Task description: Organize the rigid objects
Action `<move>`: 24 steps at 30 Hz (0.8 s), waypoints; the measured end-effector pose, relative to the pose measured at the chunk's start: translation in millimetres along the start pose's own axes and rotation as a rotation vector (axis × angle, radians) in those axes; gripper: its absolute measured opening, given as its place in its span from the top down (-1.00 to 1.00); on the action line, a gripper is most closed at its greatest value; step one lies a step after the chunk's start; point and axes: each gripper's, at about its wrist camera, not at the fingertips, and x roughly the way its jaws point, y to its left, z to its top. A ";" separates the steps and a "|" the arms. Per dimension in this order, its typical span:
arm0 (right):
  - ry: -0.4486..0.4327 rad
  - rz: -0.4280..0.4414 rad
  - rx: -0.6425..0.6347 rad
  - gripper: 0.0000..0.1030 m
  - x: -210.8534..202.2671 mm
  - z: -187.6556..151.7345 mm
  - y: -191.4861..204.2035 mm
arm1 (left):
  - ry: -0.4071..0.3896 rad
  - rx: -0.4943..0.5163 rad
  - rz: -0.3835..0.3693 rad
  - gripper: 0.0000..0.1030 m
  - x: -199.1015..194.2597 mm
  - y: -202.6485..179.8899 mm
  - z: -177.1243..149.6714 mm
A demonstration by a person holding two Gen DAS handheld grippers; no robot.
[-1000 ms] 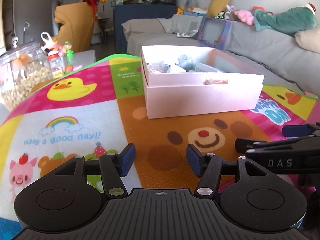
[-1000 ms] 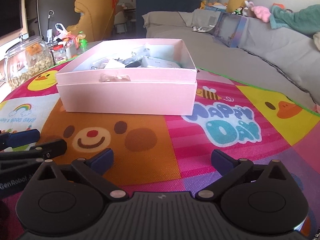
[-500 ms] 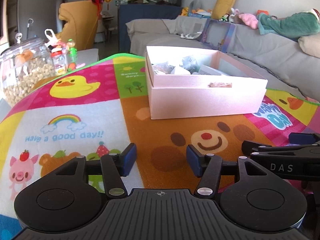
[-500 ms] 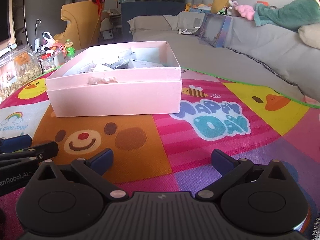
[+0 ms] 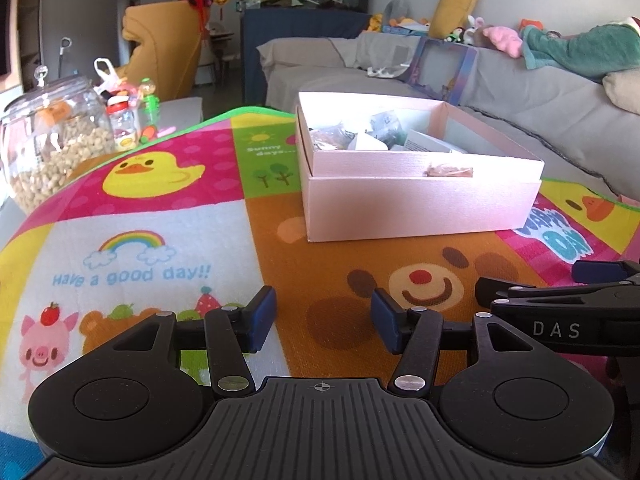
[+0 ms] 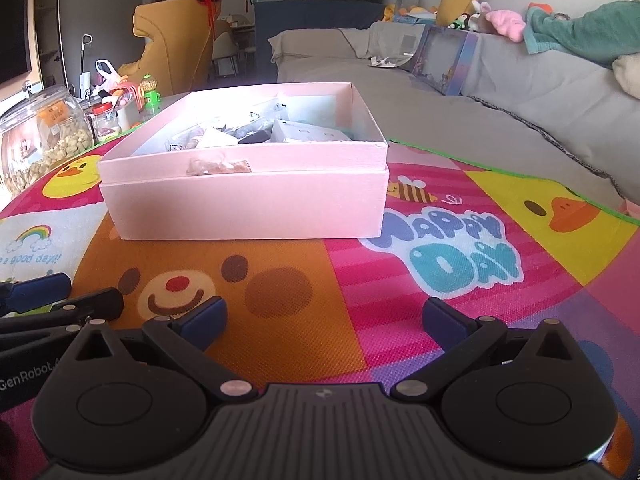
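An open pink box stands on the colourful play mat, holding several small packets and items. It also shows in the right wrist view, with its contents. My left gripper is open and empty, low over the mat in front of the box. My right gripper is open wide and empty, beside the left one. The right gripper's fingers show at the right of the left wrist view. The left gripper's fingers show at the left of the right wrist view.
A glass jar of nuts and small bottles stand left of the mat. A grey sofa with a blue picture box and plush toys runs behind and to the right.
Both grippers have risen and tilted a little, so the box sits lower and farther in both views. Their jaws have stayed open.
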 end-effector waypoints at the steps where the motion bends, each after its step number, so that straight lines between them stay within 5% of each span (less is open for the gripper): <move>1: 0.001 -0.001 -0.001 -1.00 0.0 0.1 0.3 | 0.000 -0.002 0.000 -0.15 0.4 0.4 0.3; 24: 0.000 -0.003 -0.003 -1.00 0.3 0.0 1.4 | 0.000 -0.013 -0.005 -0.15 1.6 2.3 1.5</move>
